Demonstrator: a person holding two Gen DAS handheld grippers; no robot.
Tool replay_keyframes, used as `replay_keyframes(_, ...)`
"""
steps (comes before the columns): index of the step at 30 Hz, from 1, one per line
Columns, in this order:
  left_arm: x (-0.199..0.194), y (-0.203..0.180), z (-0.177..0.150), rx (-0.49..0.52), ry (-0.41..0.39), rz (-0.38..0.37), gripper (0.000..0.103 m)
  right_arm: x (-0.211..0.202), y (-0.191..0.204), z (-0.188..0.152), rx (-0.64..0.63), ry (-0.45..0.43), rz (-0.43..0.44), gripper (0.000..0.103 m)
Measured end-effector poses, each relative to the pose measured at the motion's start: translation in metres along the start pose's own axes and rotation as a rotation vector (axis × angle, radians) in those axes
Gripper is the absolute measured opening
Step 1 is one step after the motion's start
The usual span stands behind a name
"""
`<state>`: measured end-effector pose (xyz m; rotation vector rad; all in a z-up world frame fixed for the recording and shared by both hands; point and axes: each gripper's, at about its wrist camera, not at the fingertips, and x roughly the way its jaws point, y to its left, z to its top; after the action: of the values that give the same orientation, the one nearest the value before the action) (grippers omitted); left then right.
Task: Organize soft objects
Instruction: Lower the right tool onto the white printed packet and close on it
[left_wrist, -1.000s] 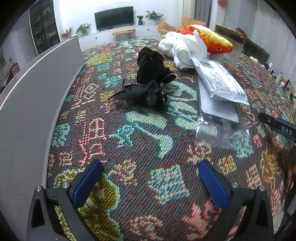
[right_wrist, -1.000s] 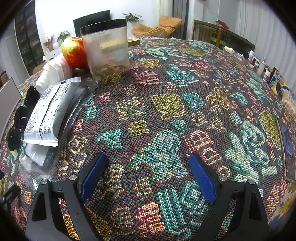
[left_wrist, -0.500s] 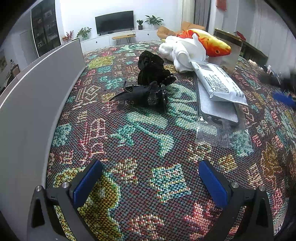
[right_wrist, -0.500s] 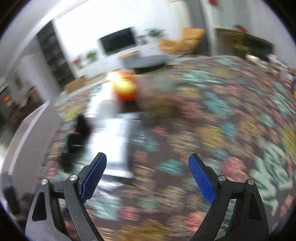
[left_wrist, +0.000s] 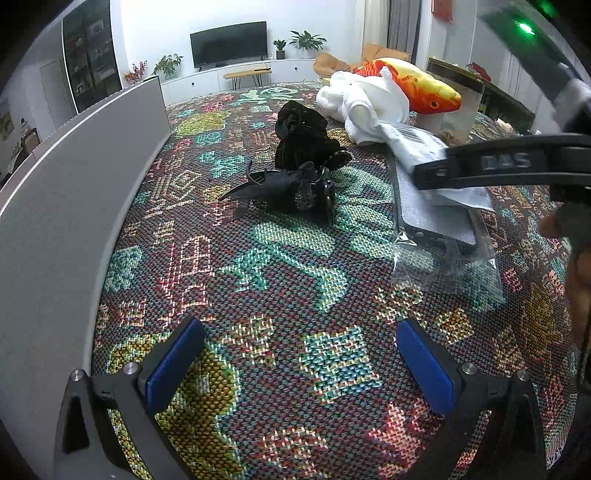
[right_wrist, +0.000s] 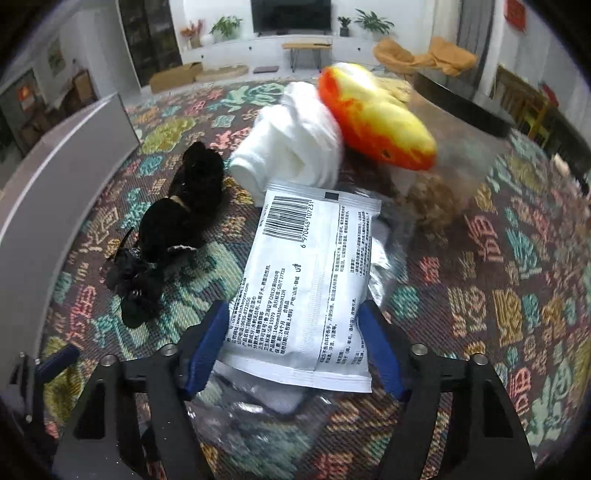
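With its blue-padded jaws spread either side of the flat white printed wipes packet (right_wrist: 306, 280) lying on the patterned woven tablecloth (right_wrist: 498, 295), the right gripper (right_wrist: 291, 343) should close squarely across the packet's near end, while the left gripper (left_wrist: 299, 365) waits agape, empty.

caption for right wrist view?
Right gripper open, straddling the white packet on the patterned cloth.

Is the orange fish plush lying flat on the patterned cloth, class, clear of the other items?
No: the orange fish plush rests up against the white bundle, not flat on the patterned cloth.
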<state>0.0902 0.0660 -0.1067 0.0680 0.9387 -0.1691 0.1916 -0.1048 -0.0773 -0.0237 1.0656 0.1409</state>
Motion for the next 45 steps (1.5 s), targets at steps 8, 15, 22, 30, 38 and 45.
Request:
replay_keyframes(8, 0.000, 0.000, 0.000, 0.000, 0.000, -0.001, 0.103, -0.042, -0.063, -0.051, 0.111, -0.075, -0.025, 0.067)
replay_keyframes(15, 0.000, 0.000, 0.000, 0.000, -0.001, -0.001, 0.103, -0.031, -0.141, -0.050, 0.253, -0.136, -0.230, 0.069)
replay_keyframes(22, 0.000, 0.000, 0.000, 0.000, -0.001, -0.001, 0.103, -0.009, -0.171, -0.048, 0.286, -0.102, -0.255, 0.090)
replay_keyframes(30, 0.000, 0.000, 0.000, -0.001, -0.001, -0.002, 0.103, -0.007, -0.175, -0.049, 0.292, -0.100, -0.254, 0.092)
replay_keyframes(38, -0.001, 0.000, 0.000, -0.001, -0.002, -0.002, 0.103, -0.006, -0.175, -0.048, 0.292, -0.099, -0.255, 0.093)
replay_keyframes(45, -0.001, 0.000, 0.000, -0.001, -0.002, -0.002, 0.103, -0.006, -0.175, -0.048, 0.292, -0.099, -0.254, 0.093)
